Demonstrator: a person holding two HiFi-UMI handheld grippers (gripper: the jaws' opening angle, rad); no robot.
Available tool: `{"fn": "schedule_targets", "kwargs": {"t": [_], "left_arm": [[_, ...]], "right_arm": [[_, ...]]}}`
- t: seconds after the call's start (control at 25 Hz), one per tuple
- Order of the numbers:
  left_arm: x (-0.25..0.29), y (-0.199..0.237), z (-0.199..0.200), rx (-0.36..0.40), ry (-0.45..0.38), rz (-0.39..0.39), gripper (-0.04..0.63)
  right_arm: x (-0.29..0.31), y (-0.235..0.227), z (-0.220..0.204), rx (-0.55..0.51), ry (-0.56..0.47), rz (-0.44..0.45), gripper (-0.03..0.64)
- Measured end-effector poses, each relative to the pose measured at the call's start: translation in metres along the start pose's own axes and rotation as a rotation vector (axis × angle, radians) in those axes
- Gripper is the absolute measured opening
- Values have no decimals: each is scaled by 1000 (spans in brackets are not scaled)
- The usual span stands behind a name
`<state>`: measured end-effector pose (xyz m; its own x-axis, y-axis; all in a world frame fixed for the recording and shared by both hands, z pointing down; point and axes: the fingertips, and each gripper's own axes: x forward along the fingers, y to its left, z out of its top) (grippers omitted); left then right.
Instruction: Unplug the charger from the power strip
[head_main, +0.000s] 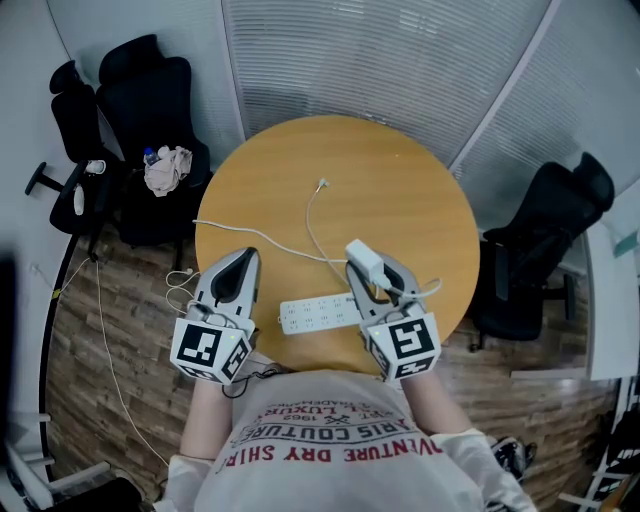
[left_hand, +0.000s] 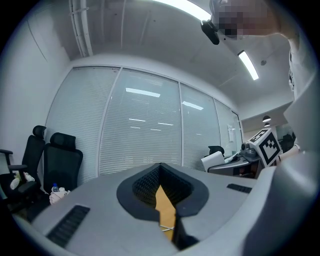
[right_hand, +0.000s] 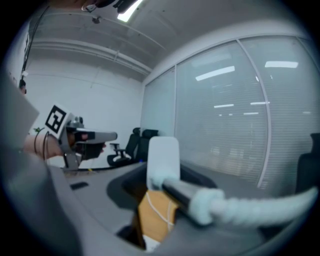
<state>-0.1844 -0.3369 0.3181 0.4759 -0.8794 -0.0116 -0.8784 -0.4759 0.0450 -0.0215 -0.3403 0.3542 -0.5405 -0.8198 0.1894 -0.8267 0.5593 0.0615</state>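
Holding the charger (head_main: 363, 258) clamped between the jaws of your right gripper (head_main: 374, 274), you have it up off the power strip (head_main: 318, 313). The strip lies flat on the table (head_main: 410, 190) just below the centre of the head view, between your two tools, and I can make out no plug in any of its sockets. So the unplugging itself looks done; at most, setting the charger down seems to be left.

Your left gripper (head_main: 243, 262), left of centre, has its jaws together with nothing between them, and it touches neither strip nor charger. Beyond the strip, thin white cable (head_main: 312, 222) runs up the tabletop to a loose end above centre, and another run reaches the table's left edge.

Counted: two grippers, one charger, one power strip, two cable runs (one lead or two, I cannot tell) and one round table. Three black chairs (head_main: 150, 100) stand farthest off, two at upper left and one at right.
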Motion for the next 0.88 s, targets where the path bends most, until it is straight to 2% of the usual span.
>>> {"fn": "schedule_targets", "kwargs": {"t": [0.36, 0.88], "left_arm": [[5, -8, -9, 43, 42, -32, 31], [12, -12, -19, 27, 69, -46, 31]], "right_arm": [[2, -6, -8, 19, 33, -39, 155], [6, -10, -13, 2, 43, -50, 155]]}}
